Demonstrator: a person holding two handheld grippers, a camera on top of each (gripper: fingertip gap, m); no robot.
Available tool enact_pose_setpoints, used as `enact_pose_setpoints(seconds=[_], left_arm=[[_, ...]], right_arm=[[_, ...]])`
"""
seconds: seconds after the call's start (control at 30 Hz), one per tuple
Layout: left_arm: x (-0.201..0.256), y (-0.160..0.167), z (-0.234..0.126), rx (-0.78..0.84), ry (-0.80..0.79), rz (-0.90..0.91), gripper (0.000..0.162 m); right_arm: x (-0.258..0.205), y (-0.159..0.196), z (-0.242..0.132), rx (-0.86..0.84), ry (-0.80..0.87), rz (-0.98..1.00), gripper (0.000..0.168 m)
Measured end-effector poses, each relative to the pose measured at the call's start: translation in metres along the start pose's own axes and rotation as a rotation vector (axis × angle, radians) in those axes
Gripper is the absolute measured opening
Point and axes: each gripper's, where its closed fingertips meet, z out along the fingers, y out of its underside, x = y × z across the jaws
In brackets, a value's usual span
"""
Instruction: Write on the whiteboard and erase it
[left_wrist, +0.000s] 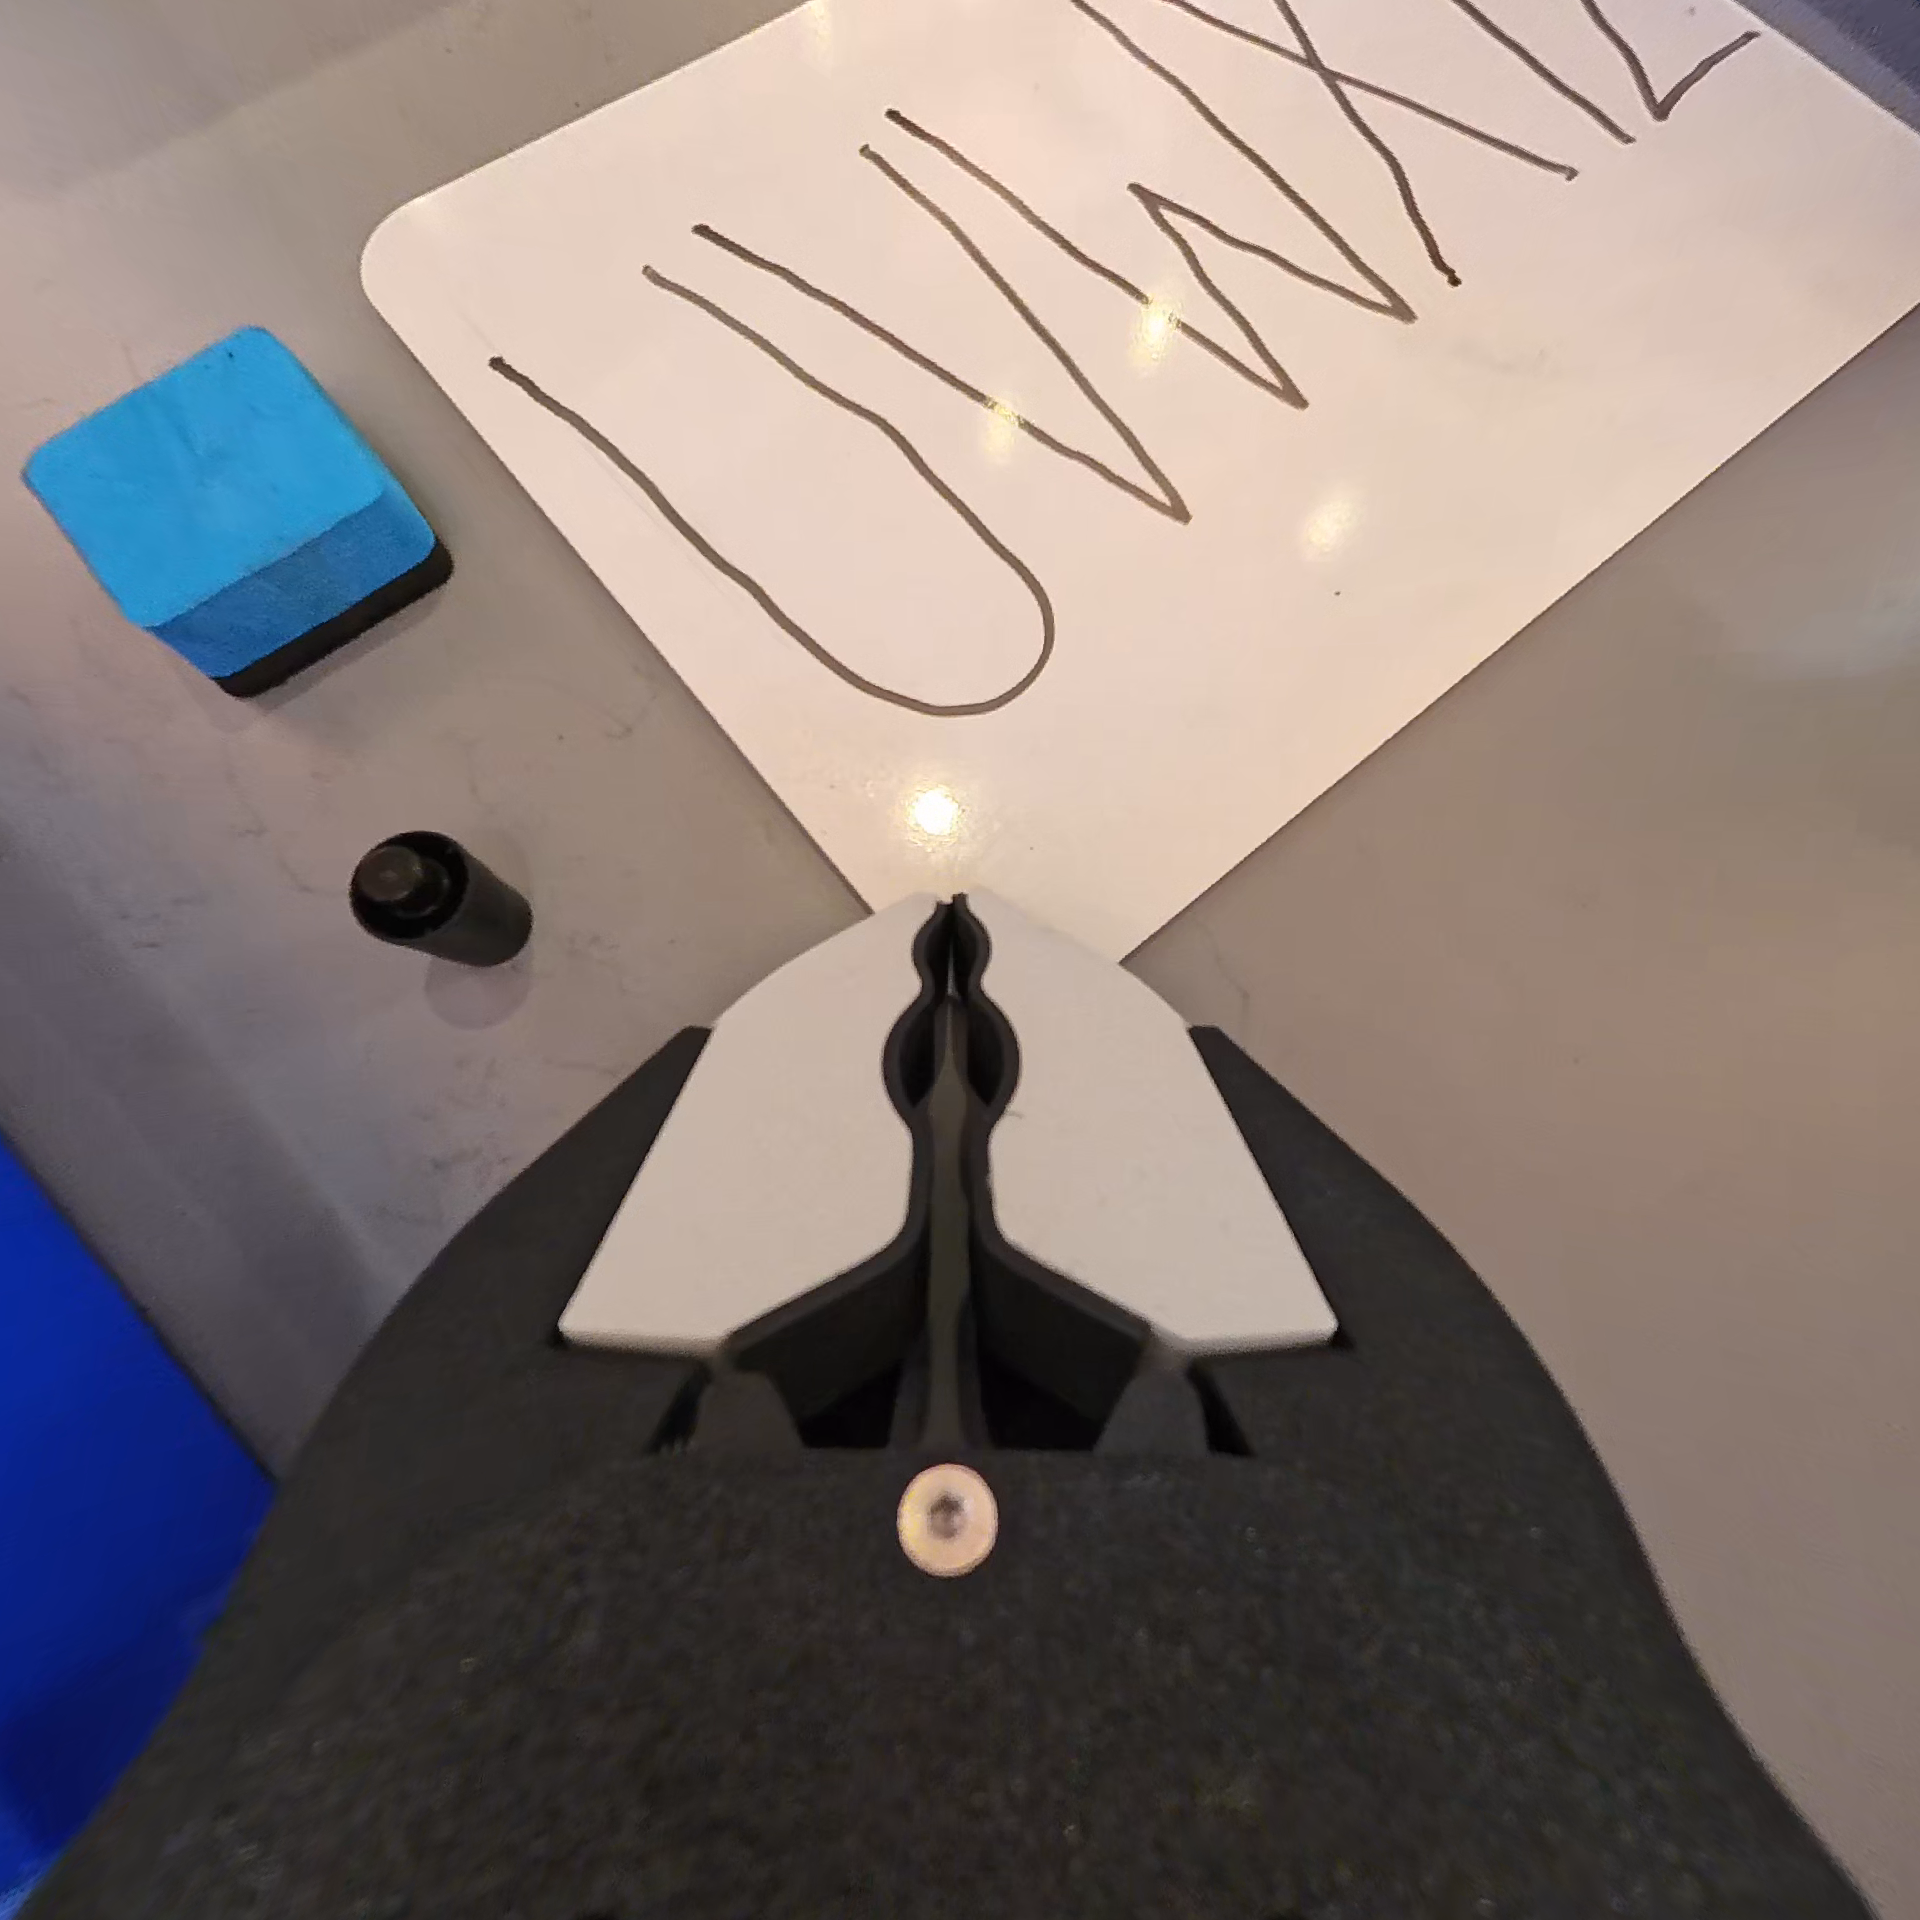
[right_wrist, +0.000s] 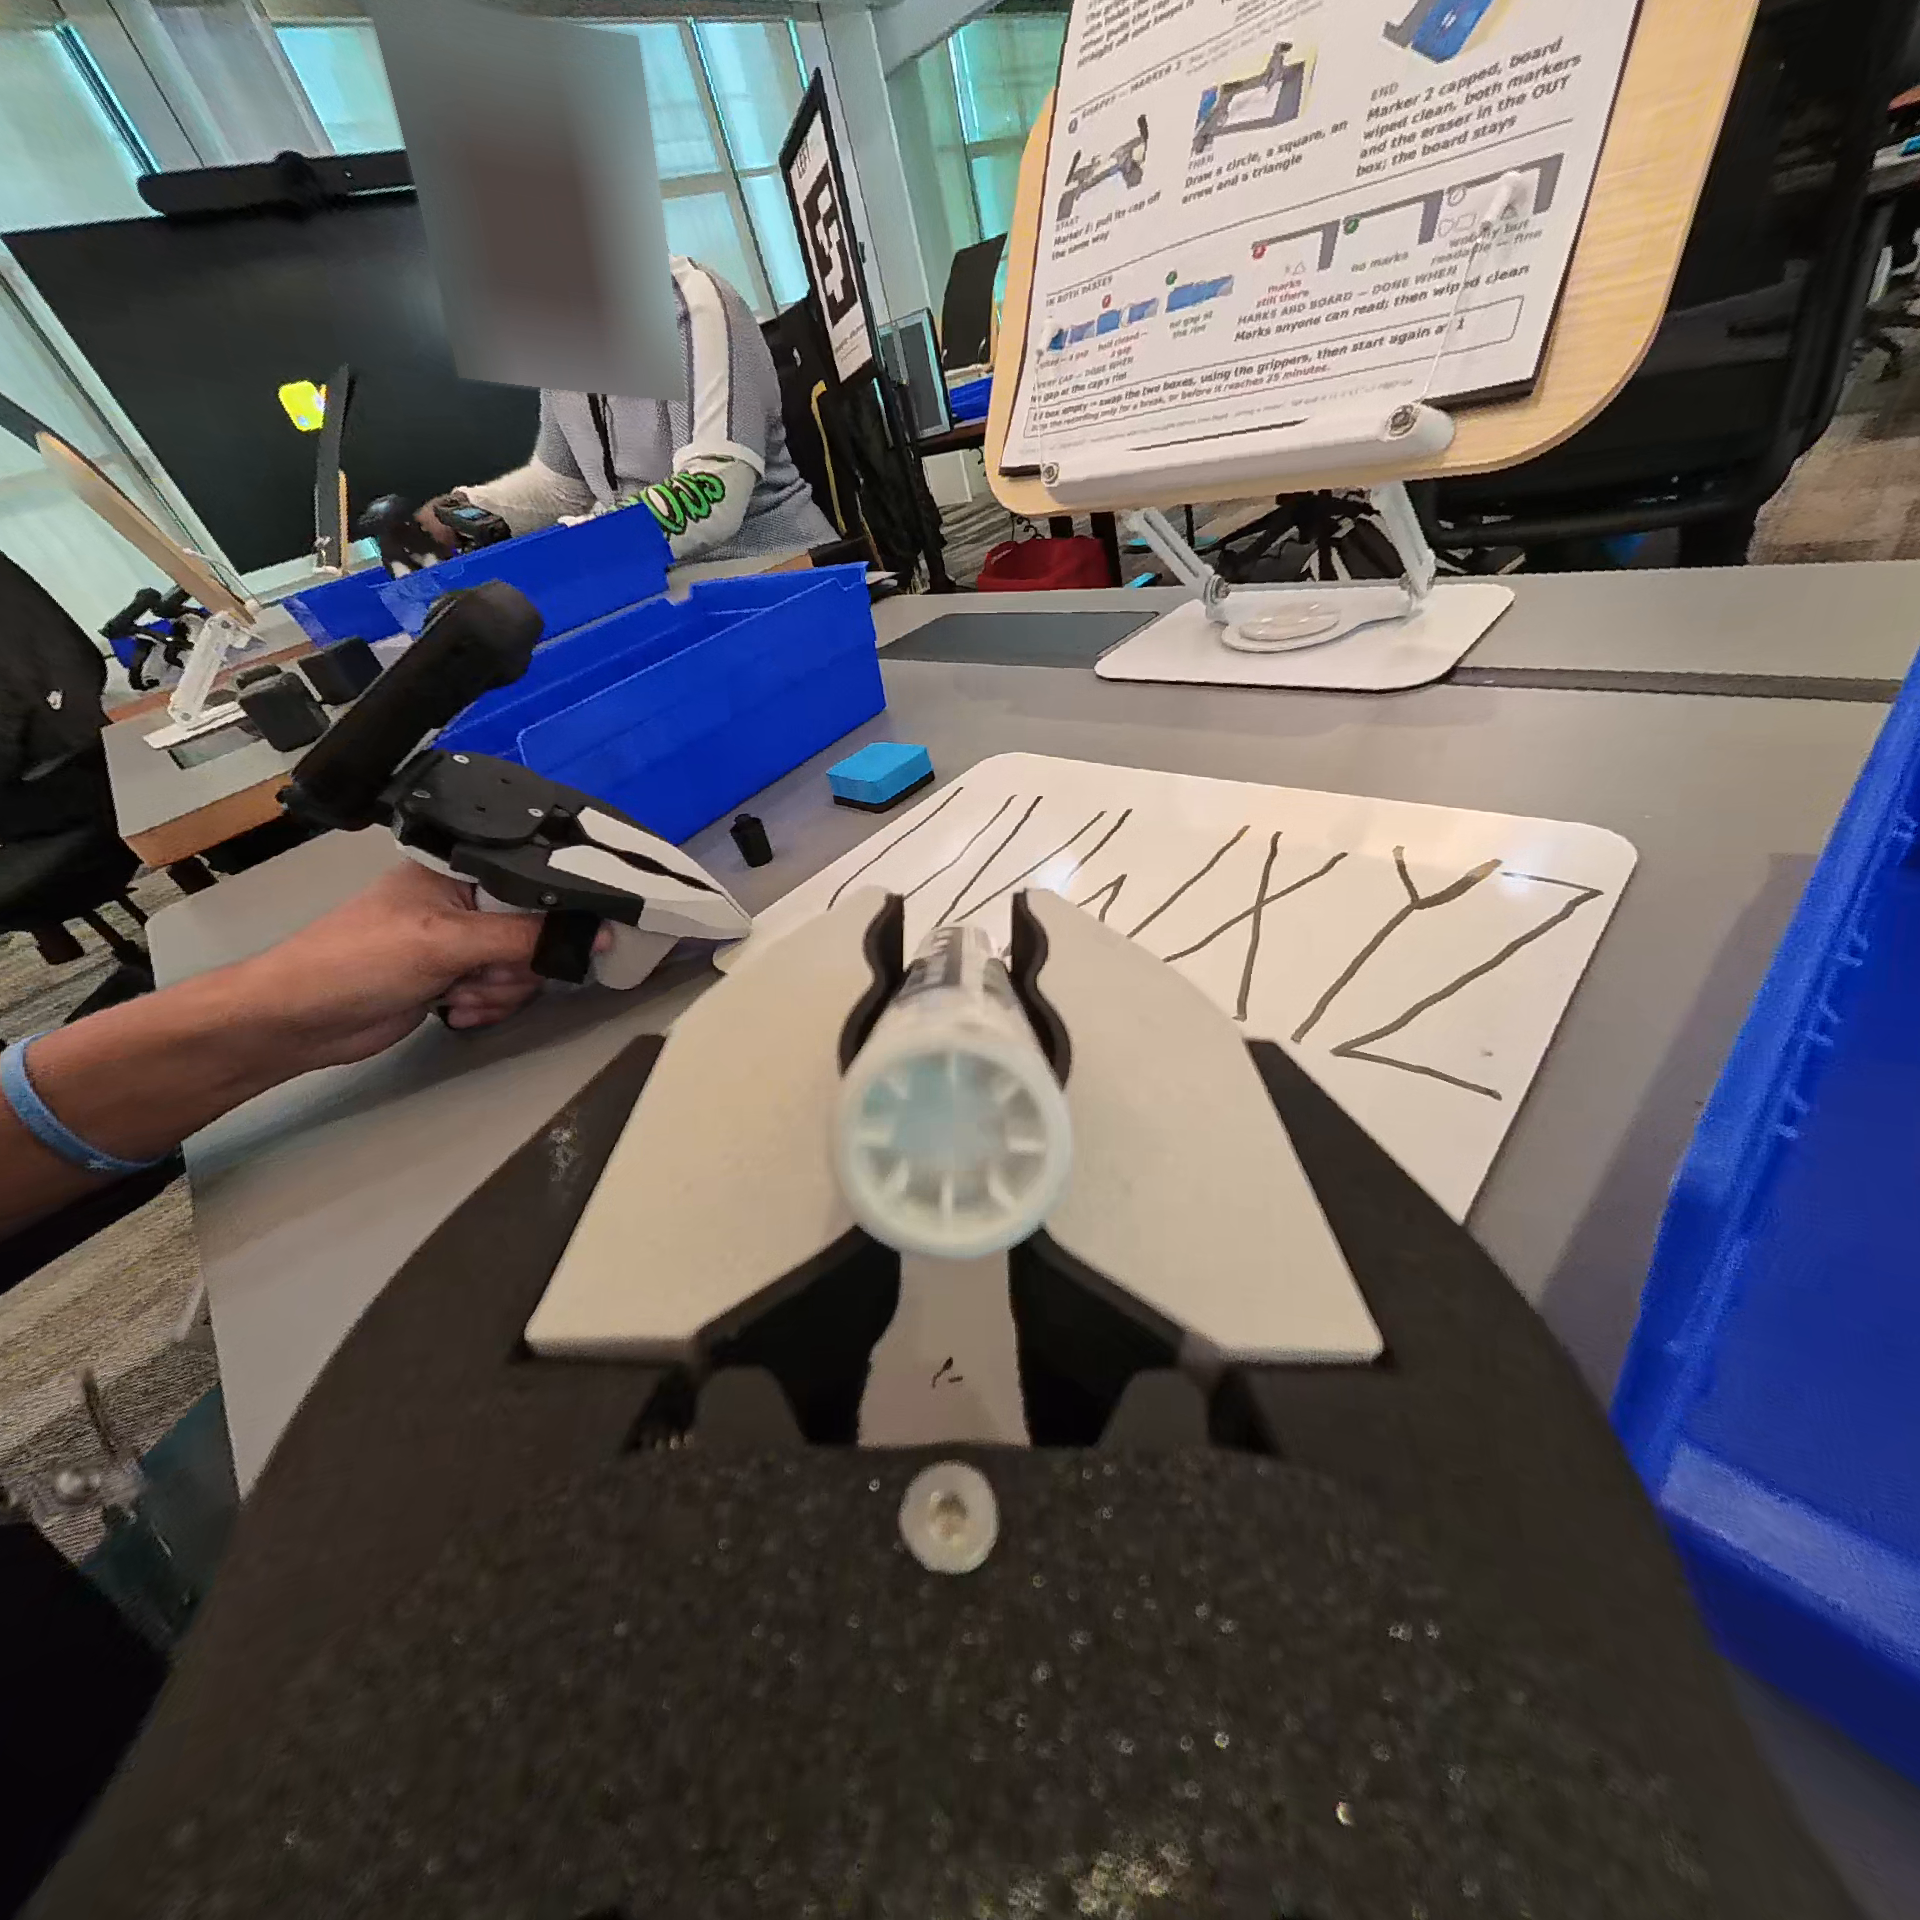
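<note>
The right gripper (right_wrist: 951, 935) clamps the uncapped marker (right_wrist: 951, 1101) at frame centre, above the marked whiteboard (right_wrist: 1455, 1122). The left gripper (left_wrist: 954, 904) is pinched together, empty. The cap (left_wrist: 442, 899) and eraser (left_wrist: 234, 499) lie at left; a careless reach could roll the cap away.

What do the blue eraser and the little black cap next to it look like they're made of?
The eraser looks like matte blue foam on a thin black pad, probably felt: soft rounded edges, no shine. The cap looks like hard black plastic, a smooth hollow tube with a faint sheen, lying on its side on the grey table.
</note>
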Motion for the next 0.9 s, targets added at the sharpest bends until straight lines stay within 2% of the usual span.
enact_pose_setpoints(seconds=[0.3, 0.37, 0.47, 0.53, 0.6, 0.63, 0.73, 0.87, 0.9], left_arm=[[0.000, 0.000, 0.000, 0.000, 0.005, -0.005, 0.000], [0.000, 0.001, -0.002, 0.004, -0.001, -0.011, 0.007], [-0.014, -0.016, -0.024, 0.151, -0.106, -0.071, 0.023], [-0.036, -0.026, -0.039, 0.212, -0.217, -0.132, 0.025], [-0.058, -0.027, -0.040, 0.196, -0.299, -0.183, 0.039], [-0.065, -0.026, -0.037, 0.172, -0.323, -0.197, 0.038], [-0.080, -0.016, -0.022, 0.069, -0.394, -0.251, 0.056], [-0.090, -0.007, -0.011, 0.024, -0.462, -0.257, 0.055], [-0.092, -0.007, -0.009, 0.026, -0.459, -0.259, 0.049]], right_arm=[[-0.004, 0.005, 0.001, -0.025, -0.010, 0.001, 0.019], [-0.004, 0.004, 0.001, -0.026, -0.011, 0.004, 0.019], [-0.005, 0.002, -0.001, -0.019, -0.018, 0.010, 0.019], [-0.004, 0.002, -0.002, -0.017, -0.017, 0.007, 0.019], [-0.001, 0.004, -0.001, -0.026, -0.018, 0.011, 0.019], [0.000, 0.005, 0.000, -0.031, -0.022, 0.022, 0.019], [0.002, 0.004, 0.002, -0.019, -0.043, 0.070, 0.019], [0.004, 0.005, 0.001, -0.023, -0.048, 0.090, 0.019], [0.004, 0.006, 0.001, -0.026, -0.045, 0.085, 0.019]])
